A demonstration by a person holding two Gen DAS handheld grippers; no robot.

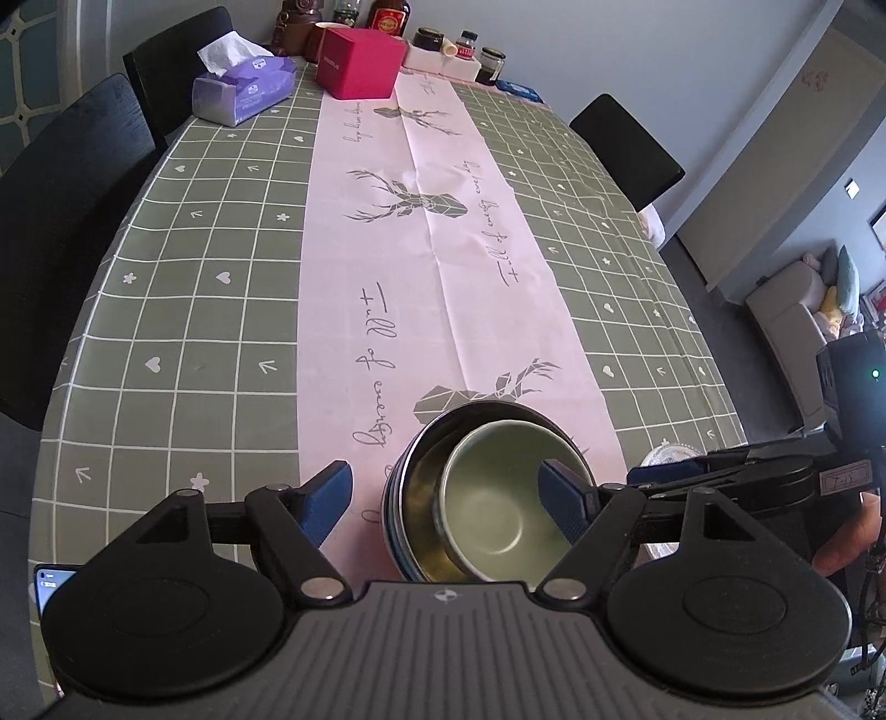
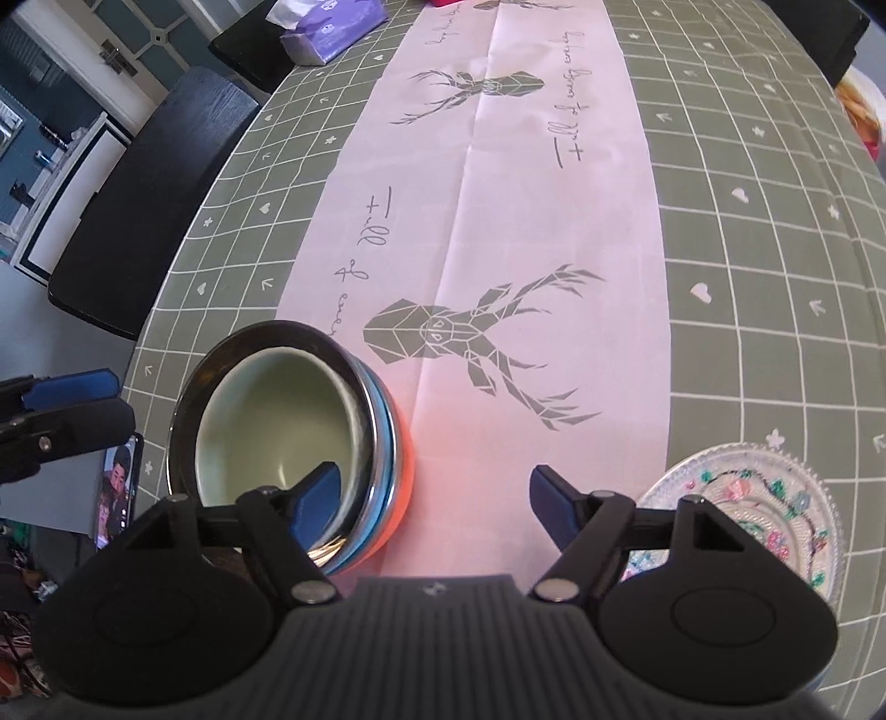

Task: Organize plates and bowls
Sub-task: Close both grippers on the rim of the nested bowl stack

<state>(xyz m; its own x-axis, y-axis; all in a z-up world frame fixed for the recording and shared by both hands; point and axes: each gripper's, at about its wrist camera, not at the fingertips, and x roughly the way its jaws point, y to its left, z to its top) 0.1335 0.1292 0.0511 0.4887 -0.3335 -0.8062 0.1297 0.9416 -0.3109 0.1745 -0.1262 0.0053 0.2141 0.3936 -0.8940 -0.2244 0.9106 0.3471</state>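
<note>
A stack of bowls (image 1: 421, 487) stands on the pink table runner near the table's front edge: a pale green bowl (image 1: 498, 509) nested in a steel bowl over blue and orange ones. It also shows in the right wrist view (image 2: 382, 410). My left gripper (image 1: 446, 493) is open above the stack, its right finger over the green bowl. My right gripper (image 2: 434, 495) is open and empty to the right of the stack, its left finger over the stack's rim. A clear glass plate (image 2: 775, 498) with a flower pattern lies to the right.
Tissue pack (image 1: 241, 88), red box (image 1: 360, 61), jars and bottles (image 1: 459, 50) stand at the table's far end. Black chairs (image 1: 61, 183) line both sides. A phone (image 2: 116, 487) lies at the front left edge of the table.
</note>
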